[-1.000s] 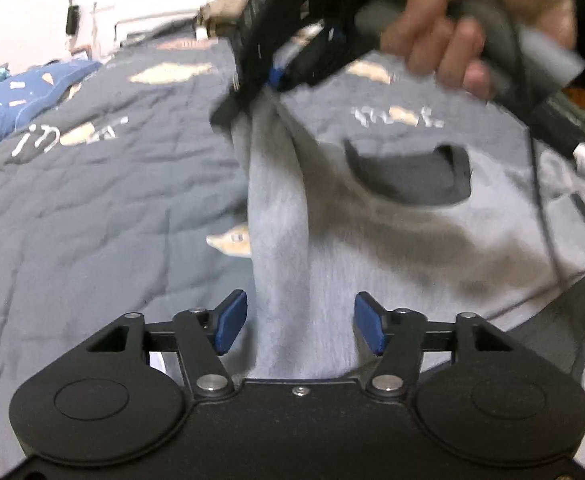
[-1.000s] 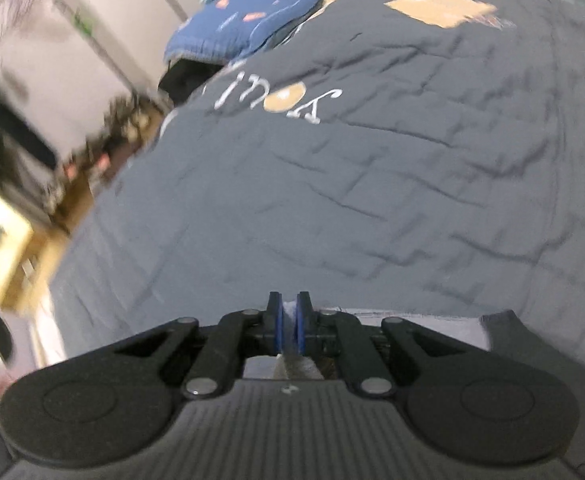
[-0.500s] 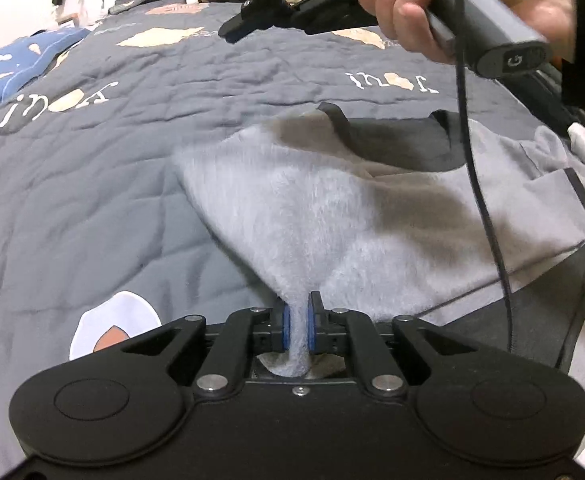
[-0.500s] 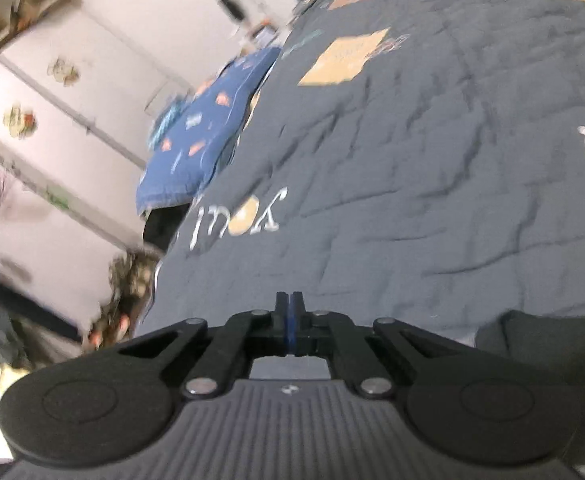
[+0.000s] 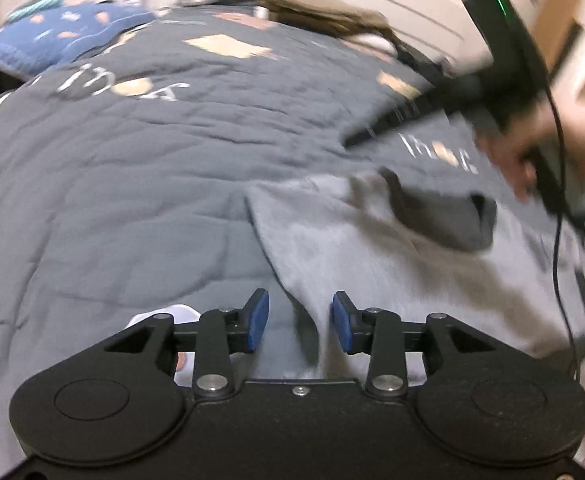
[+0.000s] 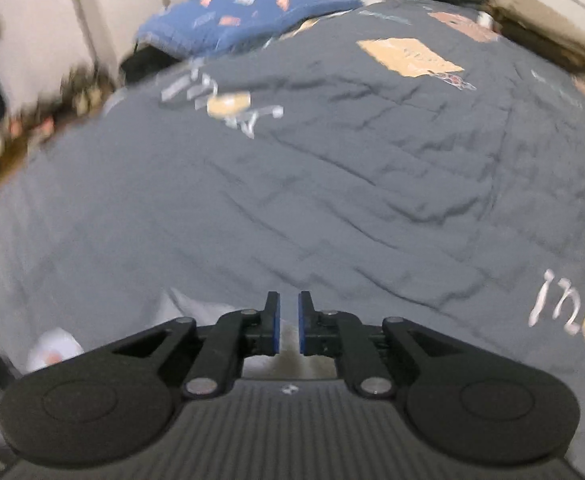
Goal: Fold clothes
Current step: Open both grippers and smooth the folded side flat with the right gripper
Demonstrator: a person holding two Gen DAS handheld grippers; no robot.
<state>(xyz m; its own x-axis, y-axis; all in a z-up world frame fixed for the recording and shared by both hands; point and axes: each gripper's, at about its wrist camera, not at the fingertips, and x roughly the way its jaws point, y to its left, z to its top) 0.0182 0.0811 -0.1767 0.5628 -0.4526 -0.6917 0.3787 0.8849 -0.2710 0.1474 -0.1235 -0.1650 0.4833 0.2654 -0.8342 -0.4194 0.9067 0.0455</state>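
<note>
— On the quilt (image 5: 112, 208), where's the shirt (image 5: 392, 264)?
— Spread flat on the right side, grey, dark collar toward the far end. Its left edge runs down between the fingers of the left claw (image 5: 298, 322).
— Gripping it?
— No, released: blue pads wide apart, cloth between them, neither pad pinching it.
— And the right claw (image 6: 288, 328)?
— Slightly parted, a narrow gap, nothing held. It hangs above the quilt. From the left camera it's blurred, held in a hand (image 5: 548, 148).
</note>
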